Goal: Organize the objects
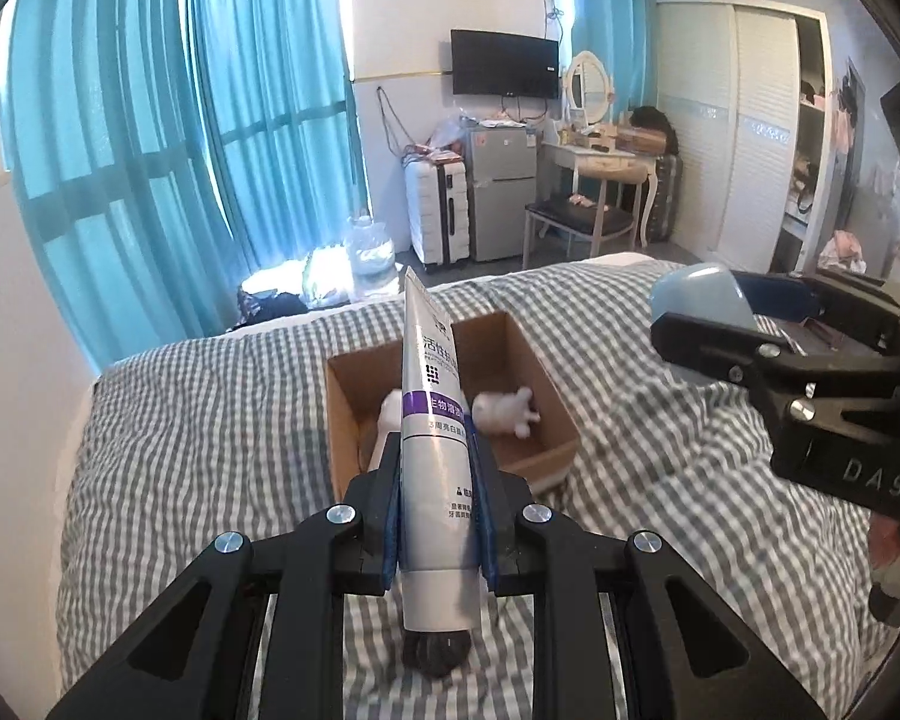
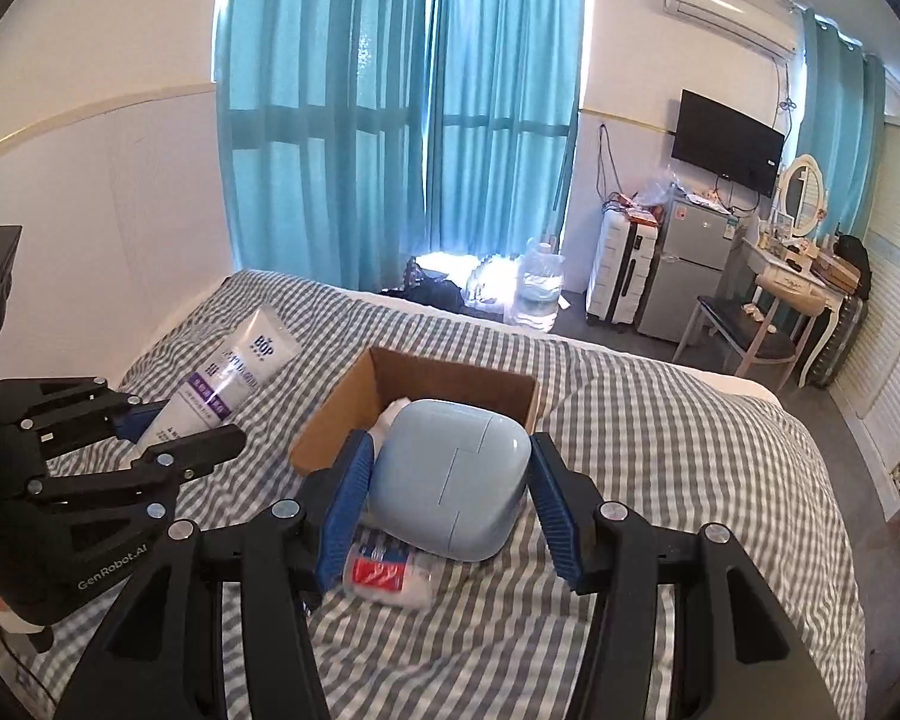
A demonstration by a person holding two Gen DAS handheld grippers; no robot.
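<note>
Partway through, by the look of it: both grippers loaded, nothing released yet. Left gripper (image 1: 435, 480) clamped narrow on a white-and-purple toothpaste tube (image 1: 435, 420), crimped end pointing up and away, black cap at the near end, held over the gingham-covered bed (image 1: 210, 432) just short of the open cardboard box (image 1: 546, 396). Right gripper (image 2: 450, 480) closed on a pale blue earbud case (image 2: 450, 474), blue pads pressed to both of its sides, hovering at the near edge of the same box.

Already in the box: a small white plush-like item (image 1: 507, 411), plus another white object partly hidden behind the tube, too obscured to name.

Left to gather: a small plastic packet with a red-and-blue label (image 2: 390, 576) lying on the bed just beneath the right gripper, near side of the box. Whether anything else waits elsewhere on the bed cannot be told from these views.

Likely next: carry tube and case over the box rim and drop them in, one at a time to avoid a clash between grippers over the small opening, then fetch the packet.
</note>
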